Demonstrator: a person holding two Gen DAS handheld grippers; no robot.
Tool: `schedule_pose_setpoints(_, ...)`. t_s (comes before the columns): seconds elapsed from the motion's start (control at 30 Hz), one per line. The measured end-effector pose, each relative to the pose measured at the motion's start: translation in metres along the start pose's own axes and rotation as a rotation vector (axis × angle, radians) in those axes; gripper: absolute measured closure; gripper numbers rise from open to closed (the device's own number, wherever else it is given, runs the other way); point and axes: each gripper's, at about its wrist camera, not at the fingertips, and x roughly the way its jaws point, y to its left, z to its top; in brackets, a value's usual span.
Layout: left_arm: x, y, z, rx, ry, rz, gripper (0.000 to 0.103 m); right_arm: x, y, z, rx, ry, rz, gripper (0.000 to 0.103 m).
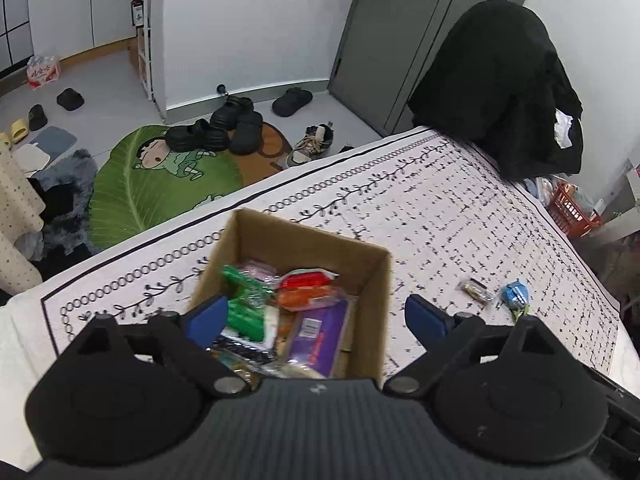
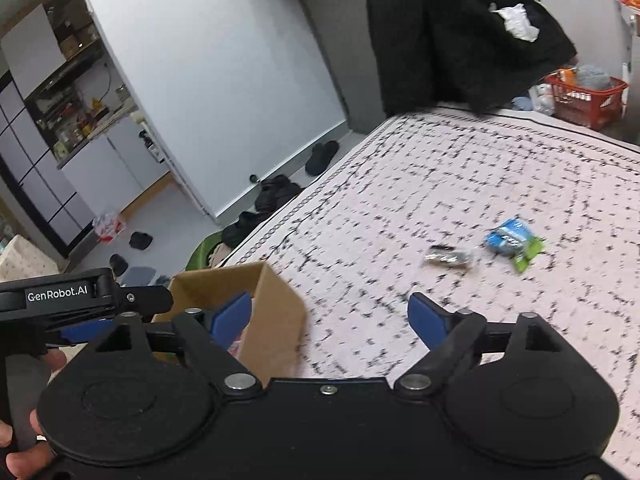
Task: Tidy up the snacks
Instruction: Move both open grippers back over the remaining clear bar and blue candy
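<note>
A brown cardboard box (image 1: 372, 280) sits on the patterned tablecloth and holds several snack packs: green, red, orange and purple ones. My left gripper (image 1: 316, 318) hovers over the box, open, with nothing pressed between its blue pads. Out on the cloth to the right lie a small silver-wrapped snack (image 1: 476, 290) and a blue and green packet (image 1: 516, 295). In the right wrist view my right gripper (image 2: 330, 318) is open and empty, over the box's right corner (image 2: 276, 312). The silver snack (image 2: 448, 257) and the blue packet (image 2: 514, 242) lie ahead of it to the right.
A black garment (image 1: 504, 92) drapes over a chair at the table's far end. A red basket (image 2: 584, 100) stands beyond the table. Shoes and a green leaf-shaped mat (image 1: 168, 184) lie on the floor to the left. A hand (image 2: 24, 444) grips the left tool's handle.
</note>
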Motion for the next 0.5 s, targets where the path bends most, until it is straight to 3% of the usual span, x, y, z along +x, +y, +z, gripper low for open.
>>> schedule_pose_setpoints(0.17,0.006,-0.020,-0.001,0.007,-0.014,-0.004,0.000,-0.006,-0.028,0.005,0.026,-0.013,-0.037,0.016)
schedule_pose_setpoints(0.5,0.021,-0.064,-0.007,0.026,-0.030,-0.065,0.000,-0.012,-0.082,0.011,0.062,-0.030,-0.105,0.011)
